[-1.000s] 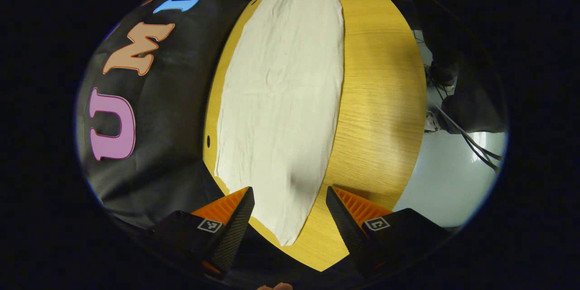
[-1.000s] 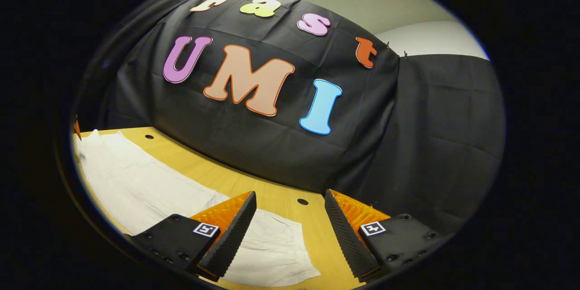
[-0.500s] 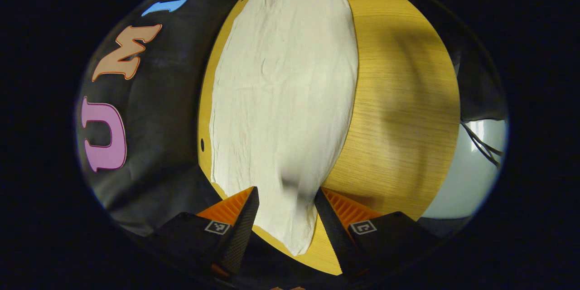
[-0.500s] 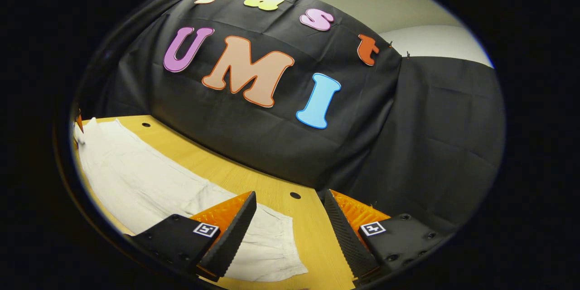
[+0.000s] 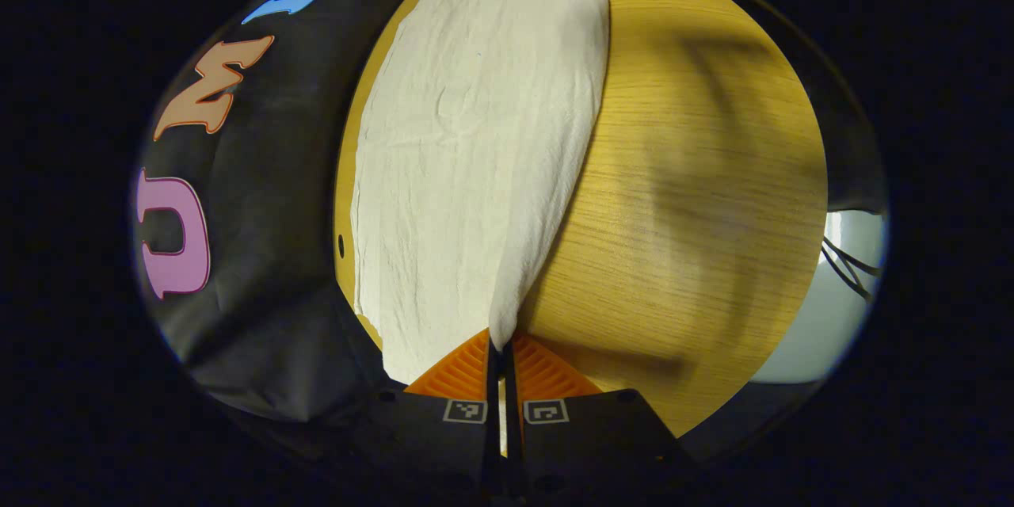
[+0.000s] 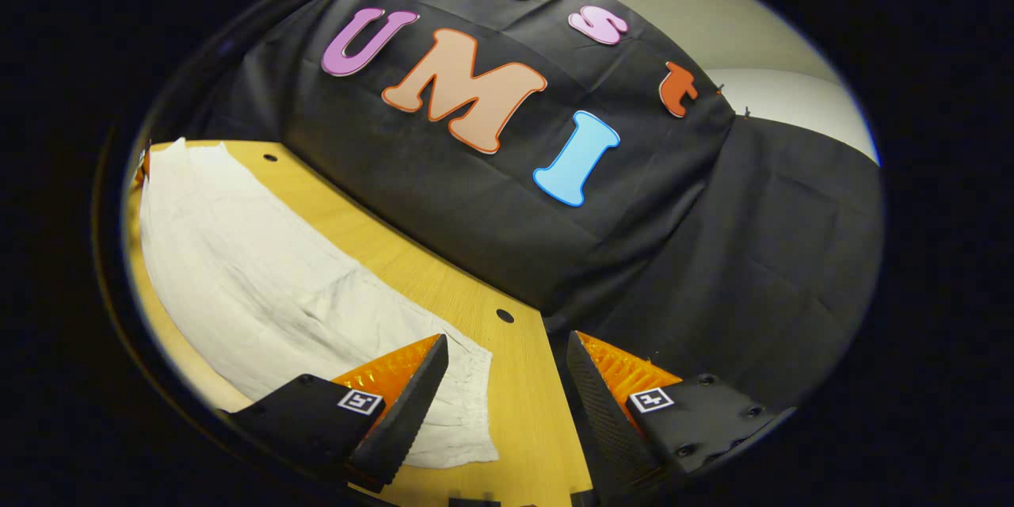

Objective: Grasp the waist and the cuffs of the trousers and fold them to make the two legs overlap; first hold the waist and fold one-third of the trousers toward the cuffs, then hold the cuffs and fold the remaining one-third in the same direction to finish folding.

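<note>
Left claw [image 5: 499,348] pinches trousers [image 5: 475,158] edge.

The cream cotton trousers [image 5: 475,158] run past the left gripper view's top edge; the right claw's [image 6: 499,404] finger covers part of their gathered waist.

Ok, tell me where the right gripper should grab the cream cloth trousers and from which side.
Grip the gathered waistband end of the cream cloth trousers, at the corner nearest the open right gripper. Come in low from the bare wooden table beyond that end, sliding one finger under the edge. The cloth lies flat, so only its edge offers a pinch. The left gripper already pinches the other end.
</note>
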Available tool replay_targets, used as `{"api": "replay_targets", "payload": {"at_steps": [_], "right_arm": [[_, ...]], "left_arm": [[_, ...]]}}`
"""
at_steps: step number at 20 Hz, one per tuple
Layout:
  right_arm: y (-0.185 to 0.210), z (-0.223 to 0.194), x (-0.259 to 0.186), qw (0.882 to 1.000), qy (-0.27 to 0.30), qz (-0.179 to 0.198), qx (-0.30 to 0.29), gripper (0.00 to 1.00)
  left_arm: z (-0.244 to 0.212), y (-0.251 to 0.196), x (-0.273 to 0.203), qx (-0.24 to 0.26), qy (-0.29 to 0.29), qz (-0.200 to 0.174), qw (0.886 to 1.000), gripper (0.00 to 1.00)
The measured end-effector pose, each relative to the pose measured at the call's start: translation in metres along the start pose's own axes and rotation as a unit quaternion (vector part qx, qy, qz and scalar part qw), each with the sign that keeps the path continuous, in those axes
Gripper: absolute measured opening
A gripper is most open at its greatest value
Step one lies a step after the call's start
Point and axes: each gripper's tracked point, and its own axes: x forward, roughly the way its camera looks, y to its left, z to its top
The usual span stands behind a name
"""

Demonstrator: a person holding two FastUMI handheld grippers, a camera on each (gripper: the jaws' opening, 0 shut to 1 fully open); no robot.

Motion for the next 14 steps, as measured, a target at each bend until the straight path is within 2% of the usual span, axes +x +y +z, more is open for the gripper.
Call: {"api": "replay_targets", "payload": {"at_steps": [5, 10, 11, 14], "right_arm": [[0.017, -0.027, -0.01, 0.993, 0.009, 0.049, -0.106, 0.97], [0.045, -0.068, -0.025, 0.969, 0.021, 0.123, -0.211, 0.97], [0.05, -0.08, -0.027, 0.964, 0.029, 0.137, -0.224, 0.99], [0.062, -0.109, -0.034, 0.951, 0.051, 0.173, -0.25, 0.97]], "left_arm": [[0.0, 0.0, 0.001, -0.027, 0.008, -0.001, 1.0, 0.0], [0.001, 0.0, 0.001, -0.021, 0.014, 0.012, 1.0, 0.0], [0.001, 0.0, 0.001, -0.022, 0.014, 0.013, 1.0, 0.0], [0.001, 0.0, 0.001, -0.022, 0.018, 0.016, 0.999, 0.0]]}}
